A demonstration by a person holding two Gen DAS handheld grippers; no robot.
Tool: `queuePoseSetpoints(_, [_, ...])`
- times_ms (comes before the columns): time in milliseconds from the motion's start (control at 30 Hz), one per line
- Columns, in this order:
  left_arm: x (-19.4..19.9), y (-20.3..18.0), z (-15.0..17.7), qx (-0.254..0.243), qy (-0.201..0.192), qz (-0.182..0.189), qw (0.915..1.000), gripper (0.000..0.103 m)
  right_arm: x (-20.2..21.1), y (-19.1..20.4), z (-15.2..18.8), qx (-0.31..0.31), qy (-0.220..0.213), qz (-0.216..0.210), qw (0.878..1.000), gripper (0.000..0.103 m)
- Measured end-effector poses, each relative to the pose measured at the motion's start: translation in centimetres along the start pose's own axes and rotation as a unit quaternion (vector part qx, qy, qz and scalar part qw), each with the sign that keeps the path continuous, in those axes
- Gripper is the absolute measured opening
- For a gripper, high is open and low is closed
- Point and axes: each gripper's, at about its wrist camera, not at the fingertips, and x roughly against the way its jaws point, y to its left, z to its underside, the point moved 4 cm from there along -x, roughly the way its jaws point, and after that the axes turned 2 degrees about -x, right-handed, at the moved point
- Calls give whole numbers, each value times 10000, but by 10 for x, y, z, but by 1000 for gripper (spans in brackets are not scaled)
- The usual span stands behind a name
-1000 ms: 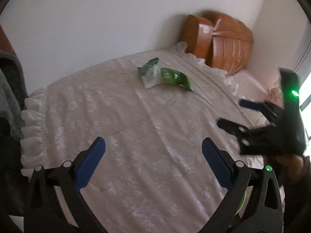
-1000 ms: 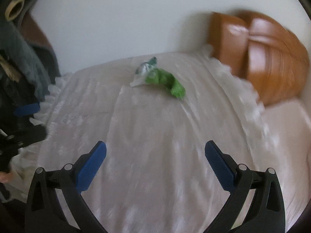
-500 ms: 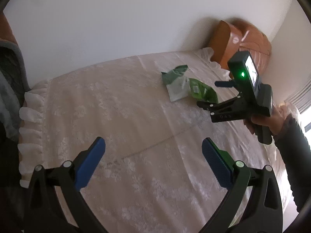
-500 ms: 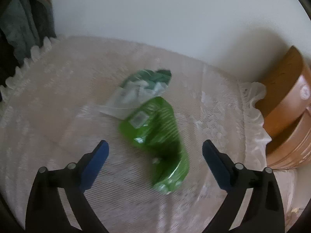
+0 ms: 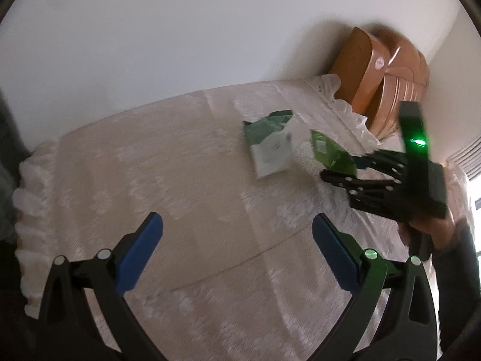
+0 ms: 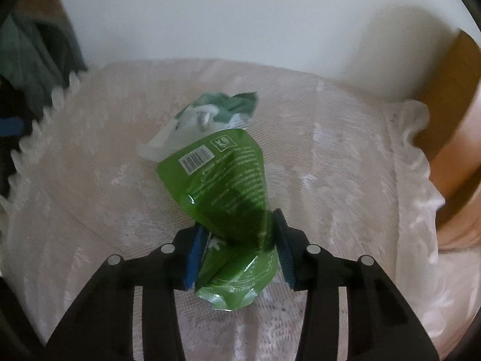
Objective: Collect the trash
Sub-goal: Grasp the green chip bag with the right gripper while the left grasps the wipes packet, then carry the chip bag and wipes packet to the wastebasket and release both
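Note:
A crumpled bright green wrapper [image 6: 222,180] lies on the lace bedspread [image 5: 150,165]. My right gripper [image 6: 237,240] is closing its jaws on the wrapper's near end, and the blue pads press its sides. In the left wrist view the same right gripper [image 5: 339,167] reaches in from the right and holds that green wrapper [image 5: 329,153]. Just beyond it lies a white and dark green wrapper [image 5: 270,147], also seen past the green one in the right wrist view [image 6: 207,117]. My left gripper [image 5: 237,222] hangs open above the bedspread, well short of both wrappers, with nothing between its fingers.
A brown padded headboard [image 5: 375,69] stands against the white wall at the bed's far right corner. A person's hand and dark sleeve [image 5: 430,228] hold the right gripper. Dark clothing [image 6: 30,60] hangs past the bed's frilled left edge.
My right gripper came down over the green wrapper and closed from wide open onto it. The left gripper moved closer to the wrappers and stayed open.

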Motion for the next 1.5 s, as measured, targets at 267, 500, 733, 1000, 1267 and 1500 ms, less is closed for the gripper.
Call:
queuePoseSetpoints(267, [-82,-34,-53,-46,511,78,9987,95,57,-23,39,-1189,-623,-102,9909,43])
queuePoseSetpoints(500, [-142,-36,-74,147,848,-161,9962,94,78,-25,79,-1831,-824,-251,9793,43])
queuePoseSetpoints(733, [-153,-40,-75,99,853,-51,9963,54,77,-19,82,-2068,-859,-504,9733,43])
queuePoseSetpoints(1000, [-116,-32,-67,-60,519,-259,9983,51,85,-12,78,-1989,-965,-453,9742,43])
queuePoseSetpoints(1267, [-30,-38,-32,-345,72,-75,9994,51,114,9,95,-2361,-1132,-207,9649,43])
queuePoseSetpoints(1500, [39,-60,33,-817,-45,284,9962,51,149,36,131,-2606,-1303,-79,9566,43])
